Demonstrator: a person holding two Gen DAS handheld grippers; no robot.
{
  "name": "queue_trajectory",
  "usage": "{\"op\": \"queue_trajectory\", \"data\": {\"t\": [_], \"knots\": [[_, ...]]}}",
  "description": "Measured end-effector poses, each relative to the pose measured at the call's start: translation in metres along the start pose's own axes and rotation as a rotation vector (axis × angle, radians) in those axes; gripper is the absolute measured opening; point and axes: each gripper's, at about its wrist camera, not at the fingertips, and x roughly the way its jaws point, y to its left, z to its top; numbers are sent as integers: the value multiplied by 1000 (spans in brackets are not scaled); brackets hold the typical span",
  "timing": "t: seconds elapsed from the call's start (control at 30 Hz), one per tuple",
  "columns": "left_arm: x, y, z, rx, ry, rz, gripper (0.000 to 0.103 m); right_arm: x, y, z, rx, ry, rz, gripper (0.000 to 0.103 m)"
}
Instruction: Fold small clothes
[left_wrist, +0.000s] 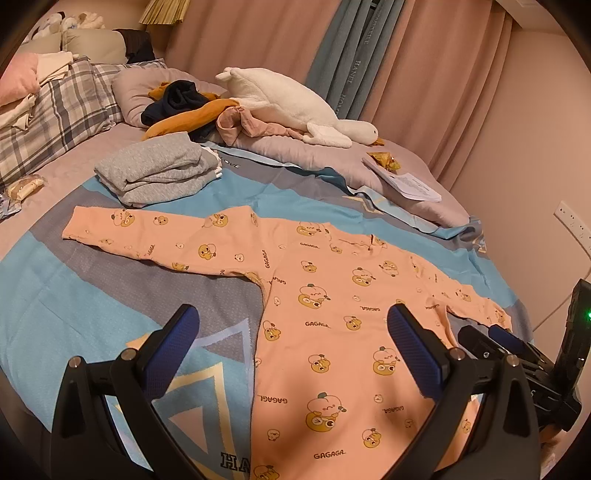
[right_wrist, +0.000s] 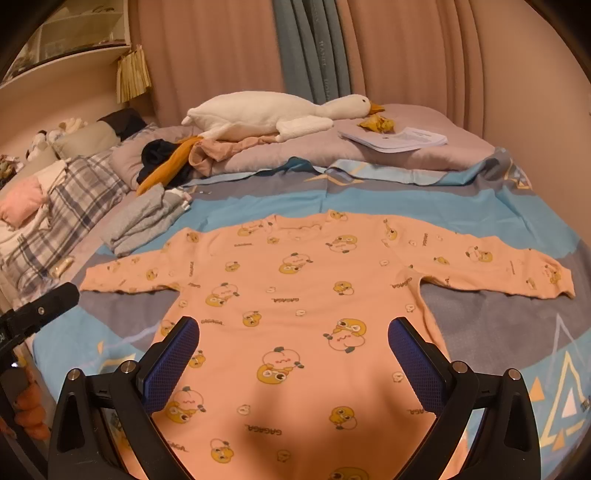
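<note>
A small pink long-sleeved shirt (left_wrist: 321, 295) with yellow duck prints lies spread flat on the bed, both sleeves stretched out to the sides. My left gripper (left_wrist: 293, 328) hovers open above its lower left part, one finger over the bedspread and one over the shirt. In the right wrist view the same shirt (right_wrist: 295, 295) fills the middle, and my right gripper (right_wrist: 293, 332) stands open above its lower body, holding nothing. The right gripper (left_wrist: 495, 338) also shows at the right edge of the left wrist view, over the shirt's right sleeve.
A folded grey garment (left_wrist: 159, 168) lies beyond the left sleeve. A heap of dark, mustard and pink clothes (left_wrist: 192, 107) and a white plush goose (left_wrist: 291, 99) sit on pillows at the back. Papers (left_wrist: 406, 181) lie at the back right. A blue-grey bedspread (left_wrist: 92, 295) covers the bed.
</note>
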Motion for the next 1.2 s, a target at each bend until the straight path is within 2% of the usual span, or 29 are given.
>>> {"op": "queue_trajectory", "data": {"t": [1.2], "knots": [[1,-3,-5,18,17,-14,102,-1,-2,2,5,7,-26,102]]}}
